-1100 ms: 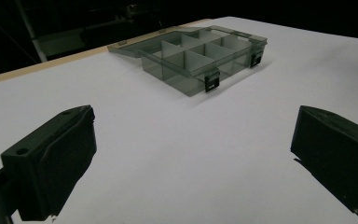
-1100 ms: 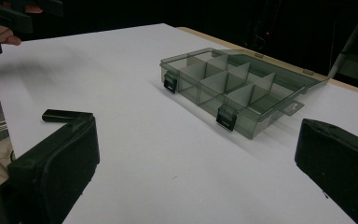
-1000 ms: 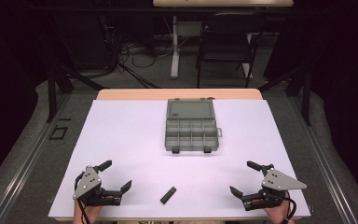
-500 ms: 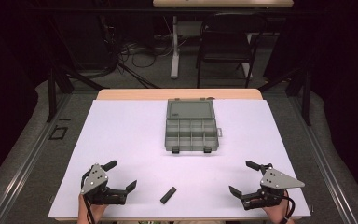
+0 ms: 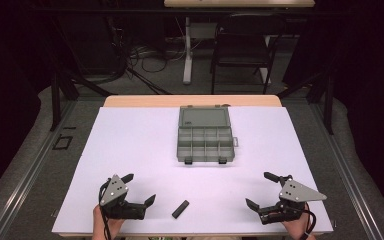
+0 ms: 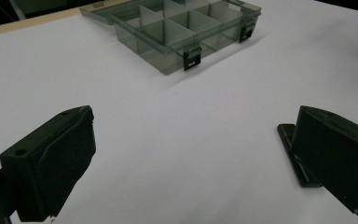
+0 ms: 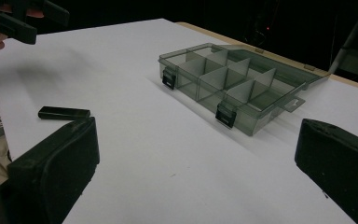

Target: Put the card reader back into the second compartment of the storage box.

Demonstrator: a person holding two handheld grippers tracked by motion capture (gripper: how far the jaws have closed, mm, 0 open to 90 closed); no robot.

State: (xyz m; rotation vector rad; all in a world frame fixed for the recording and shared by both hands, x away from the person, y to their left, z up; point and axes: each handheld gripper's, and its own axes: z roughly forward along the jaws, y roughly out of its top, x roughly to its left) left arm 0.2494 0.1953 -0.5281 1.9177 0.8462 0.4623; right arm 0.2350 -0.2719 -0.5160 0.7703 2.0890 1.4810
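No writing can be read anywhere. A smoky clear compartment box point(image 5: 206, 140) lies open mid-bench point(image 5: 130, 150), lid flat behind it, dividers bare. A small black bar point(image 5: 180, 209) rests near the front edge, just beside the left tool point(image 5: 137, 189); the right tool point(image 5: 260, 190) hovers well apart, both spread wide.

We see our right gripper point(image 7: 191, 172) with its jaws wide apart over the white desk point(image 7: 135, 154). Ahead lies an open box point(image 7: 235, 86) with dividers; a black bar point(image 7: 64, 113) lies at left, the left gripper point(image 7: 21, 21) beyond.
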